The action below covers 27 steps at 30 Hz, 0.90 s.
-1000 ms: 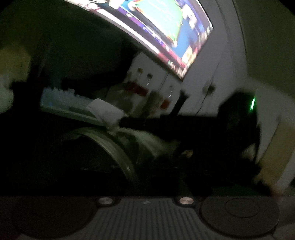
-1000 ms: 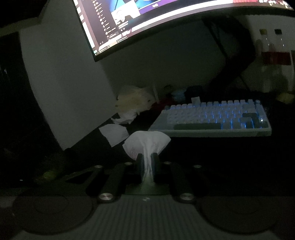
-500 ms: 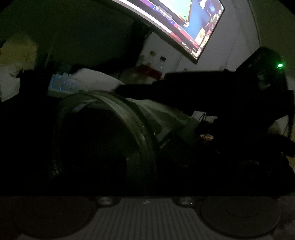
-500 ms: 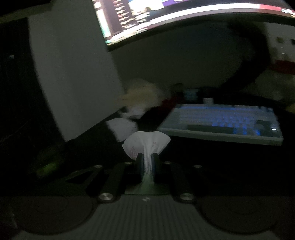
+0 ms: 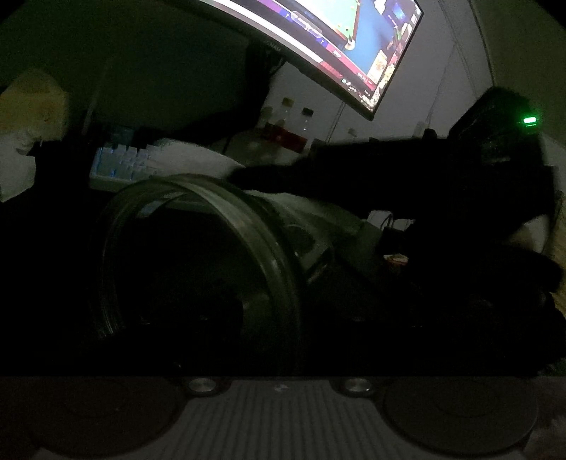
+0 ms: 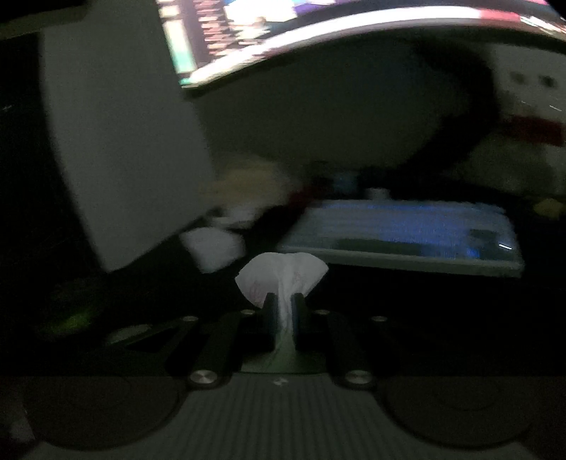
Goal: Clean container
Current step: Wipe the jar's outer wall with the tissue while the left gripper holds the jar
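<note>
A dim, motion-blurred view along the right claw (image 6: 283, 304). Its two dark fingers (image 6: 269, 311) are pressed together on a white tissue (image 6: 283, 274), which fans out above the fingertips. Beyond it, on the dark tabletop (image 6: 406, 300), a keyboard (image 6: 399, 233) glowing blue lies toward the right edge. A second crumpled white tissue (image 6: 212, 247) lies just left of the held one, with a pale yellowish heap (image 6: 247, 184) farther back. A lit curved monitor (image 6: 318, 32) hangs across the top.

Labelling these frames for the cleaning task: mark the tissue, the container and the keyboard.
tissue (image 6: 283, 274): right wrist view, fanned top above the fingers.
container (image 5: 254, 226): left wrist view, upper right of its round rim.
keyboard (image 6: 406, 230): right wrist view, lit keys, blurred.
</note>
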Motion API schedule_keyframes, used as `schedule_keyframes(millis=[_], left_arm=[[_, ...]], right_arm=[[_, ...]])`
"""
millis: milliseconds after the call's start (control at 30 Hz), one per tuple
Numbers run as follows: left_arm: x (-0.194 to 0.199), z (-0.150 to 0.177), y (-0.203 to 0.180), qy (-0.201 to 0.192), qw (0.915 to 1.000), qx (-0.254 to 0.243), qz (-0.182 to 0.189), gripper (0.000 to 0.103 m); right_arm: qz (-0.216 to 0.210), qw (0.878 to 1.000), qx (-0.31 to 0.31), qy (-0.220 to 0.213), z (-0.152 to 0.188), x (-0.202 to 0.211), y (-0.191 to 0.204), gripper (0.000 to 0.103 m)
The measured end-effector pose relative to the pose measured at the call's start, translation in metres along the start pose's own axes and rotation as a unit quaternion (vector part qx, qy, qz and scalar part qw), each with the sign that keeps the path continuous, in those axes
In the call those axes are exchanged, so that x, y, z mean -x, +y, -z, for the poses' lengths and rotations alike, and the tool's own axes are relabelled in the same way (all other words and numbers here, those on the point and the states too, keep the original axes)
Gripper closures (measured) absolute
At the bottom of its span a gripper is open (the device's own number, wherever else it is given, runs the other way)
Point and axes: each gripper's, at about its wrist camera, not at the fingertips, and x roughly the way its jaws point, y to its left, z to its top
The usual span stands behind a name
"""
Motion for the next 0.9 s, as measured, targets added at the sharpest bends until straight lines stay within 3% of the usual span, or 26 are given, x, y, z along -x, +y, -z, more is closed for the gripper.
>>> schedule_keyframes(millis=[67,133,200,300,333,400,533,600,667,833,900], left_arm=[[0.0,0.001,-0.003,0.002,0.9999,-0.012,-0.005,0.059],[0.001,0.001,-0.006,0.003,0.9998,-0.019,-0.009,0.059],[0.002,0.001,-0.007,0.004,0.9996,-0.023,-0.013,0.059],[0.004,0.002,-0.008,0.001,0.9996,-0.021,-0.019,0.058],[0.004,0.002,-0.007,0.0,0.9997,-0.016,-0.018,0.058],[0.004,0.002,-0.006,-0.002,0.9998,-0.014,-0.015,0.058],[0.002,0.004,-0.009,-0.002,0.9997,-0.025,0.0,0.071],[0.001,0.006,-0.011,-0.004,0.9995,-0.03,0.01,0.082],[0.001,0.006,-0.011,-0.009,0.9995,-0.026,0.019,0.085],[0.0,-0.002,-0.008,-0.018,0.9994,0.004,0.03,0.093],[0.001,-0.007,-0.007,-0.023,0.9987,0.021,0.04,0.097]], right_arm=[[-0.049,0.999,0.024,0.002,0.002,0.002,0.015,0.09],[-0.054,0.998,0.034,0.003,0.003,0.004,0.016,0.091],[-0.033,0.999,0.016,0.006,0.001,0.005,0.004,0.091],[0.059,0.998,-0.024,0.014,-0.002,0.004,-0.019,0.09],[0.073,0.996,-0.038,0.016,-0.002,0.004,-0.024,0.09],[0.056,0.998,-0.04,0.01,-0.002,0.005,-0.021,0.09],[-0.041,0.999,0.031,-0.001,0.003,0.008,0.02,0.09],[-0.059,0.997,0.051,-0.003,0.006,0.008,0.03,0.09],[-0.06,0.997,0.038,0.0,0.005,0.007,0.023,0.091],[0.064,0.997,-0.033,0.0,0.0,0.008,-0.032,0.092],[0.085,0.994,-0.066,-0.01,-0.002,0.016,-0.054,0.092]])
